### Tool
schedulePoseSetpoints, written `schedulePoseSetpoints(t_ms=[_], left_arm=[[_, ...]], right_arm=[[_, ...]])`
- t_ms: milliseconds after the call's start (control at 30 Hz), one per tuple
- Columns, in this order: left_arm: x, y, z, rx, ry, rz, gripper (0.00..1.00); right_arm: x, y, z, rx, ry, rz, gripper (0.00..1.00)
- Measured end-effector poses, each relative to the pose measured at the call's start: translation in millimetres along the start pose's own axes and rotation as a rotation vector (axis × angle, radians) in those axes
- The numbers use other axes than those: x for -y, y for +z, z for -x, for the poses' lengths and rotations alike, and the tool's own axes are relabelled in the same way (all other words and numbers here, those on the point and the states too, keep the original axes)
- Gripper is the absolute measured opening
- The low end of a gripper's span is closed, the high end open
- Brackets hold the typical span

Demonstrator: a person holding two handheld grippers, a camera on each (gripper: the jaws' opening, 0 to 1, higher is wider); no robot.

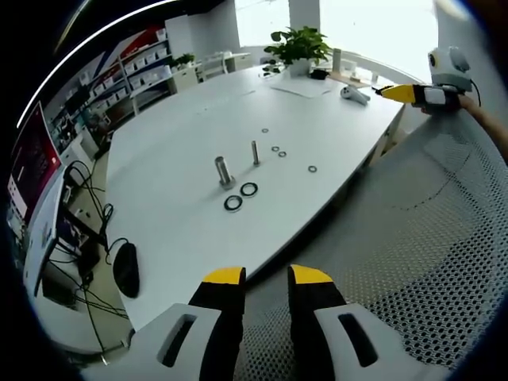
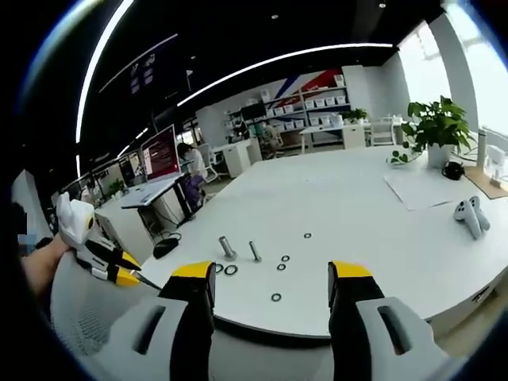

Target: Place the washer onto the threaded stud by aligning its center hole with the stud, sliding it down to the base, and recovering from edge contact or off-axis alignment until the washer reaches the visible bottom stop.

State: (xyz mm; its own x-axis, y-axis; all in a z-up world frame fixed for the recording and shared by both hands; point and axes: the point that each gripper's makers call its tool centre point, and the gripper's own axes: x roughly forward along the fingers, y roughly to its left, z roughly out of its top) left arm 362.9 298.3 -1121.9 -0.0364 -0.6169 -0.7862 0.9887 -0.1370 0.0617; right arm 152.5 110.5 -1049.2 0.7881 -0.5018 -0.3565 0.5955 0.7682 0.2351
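Currently: left gripper [image 1: 266, 279] jaws narrowly parted, empty; right gripper [image 2: 272, 279] jaws wide apart, empty. Washers [image 1: 240, 196] flat on white table [image 1: 175, 230] beside threaded stud [image 1: 255, 152]. Risk: thin washer slipping during pickup; tilted hole catching threads.

Washers [image 1: 240, 196] on the white table [image 1: 182, 230] are too small to show hole size or thickness; scattered ones further back read as mere specks in both views. Threads on the thin stud [image 1: 255, 152] can't be resolved, nor its base; same for the thicker bolt [image 1: 222, 171]. Left gripper [image 1: 266, 279] body is cut off by the bottom edge of the left gripper view, right gripper [image 2: 272, 274] likewise in the right gripper view. Person's hand [image 2: 44, 262] is cropped at the left rim. Shelf bins [image 2: 325, 101] and monitor [image 2: 159, 153] contents are unreadable. Mesh chair back [image 1: 429, 238] hides the table's near edge.
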Motion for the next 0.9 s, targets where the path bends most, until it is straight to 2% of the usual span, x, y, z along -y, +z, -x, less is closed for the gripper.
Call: schedulePoseSetpoints(t_ms=[67, 600, 667, 733, 800, 833, 900], left_arm=[[1.9, 1.2, 1, -0.001, 0.000, 0.000, 0.19], [2.1, 1.7, 1, 0.003, -0.001, -0.003, 0.19], [0.3, 1.6, 0, 0.004, -0.001, -0.003, 0.19], [0.5, 2.1, 0, 0.002, -0.003, -0.004, 0.19], [-2.1, 1.6, 0, 0.004, -0.003, -0.003, 0.19], [-1.4, 1.3, 0, 0.005, -0.004, -0.005, 0.19], [-1.1, 0.5, 0, 0.006, -0.004, -0.007, 0.19]], right_arm=[[-2, -4.1, -1, -0.029, 0.001, -0.004, 0.59], [-1, -4.9, 0, -0.035, -0.007, -0.017, 0.58], [1, -1.1, 1, -0.007, -0.021, -0.020, 0.56], [2, 10.7, 3, 0.077, -0.038, -0.048, 0.54], [0, 6.1, 2, 0.047, -0.036, -0.044, 0.53], [1, 0.7, 2, 0.008, -0.042, -0.032, 0.53], [0, -0.6, 2, -0.001, -0.042, -0.033, 0.53]])
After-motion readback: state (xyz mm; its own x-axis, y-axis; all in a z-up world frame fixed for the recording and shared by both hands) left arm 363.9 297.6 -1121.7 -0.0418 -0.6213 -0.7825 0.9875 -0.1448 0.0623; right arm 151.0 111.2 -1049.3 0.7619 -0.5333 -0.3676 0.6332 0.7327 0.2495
